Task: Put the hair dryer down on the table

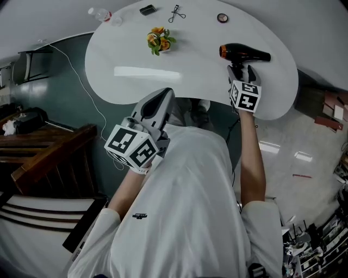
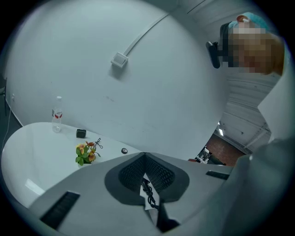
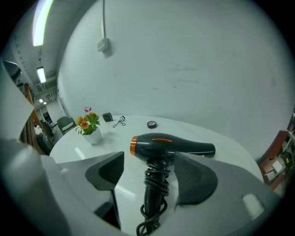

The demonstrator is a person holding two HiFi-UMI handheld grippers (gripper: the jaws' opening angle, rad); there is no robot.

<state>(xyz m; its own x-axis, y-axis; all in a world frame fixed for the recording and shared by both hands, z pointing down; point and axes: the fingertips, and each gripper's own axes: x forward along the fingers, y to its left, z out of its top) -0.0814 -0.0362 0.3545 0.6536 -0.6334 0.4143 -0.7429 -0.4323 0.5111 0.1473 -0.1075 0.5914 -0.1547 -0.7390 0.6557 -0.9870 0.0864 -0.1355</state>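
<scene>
Two tools are in view, one in each of the person's hands, above a white curved bench (image 1: 136, 54). The right tool (image 3: 149, 159) stands wide. Its two dark pads flank the handle of the hair dryer (image 1: 244, 53); the left pad is clearly apart from the handle, and the right pad sits just beside it, with no squeeze to be seen. The hair dryer lies on its side on the bench, near the bench's right end in the head view. Its black barrel lies crosswise, with the orange-ringed end to the left and the narrow end to the right. The handle points back toward the person, and the black cord is wound around it in several loops.

The left tool (image 2: 145, 159) is held close in front of the person's white shirt, short of the bench's near edge and well apart from the hair dryer. Its jaws meet at the tips, with nothing held between them.

Several small things sit farther back on the bench: a little pot of orange flowers (image 1: 159, 39) near the middle, a clear bottle (image 1: 103, 14) at the far left edge, a small black box (image 1: 147, 9), an eyelash curler (image 1: 175, 13) and a round compact (image 1: 222, 18), all well apart from the hair dryer.
</scene>
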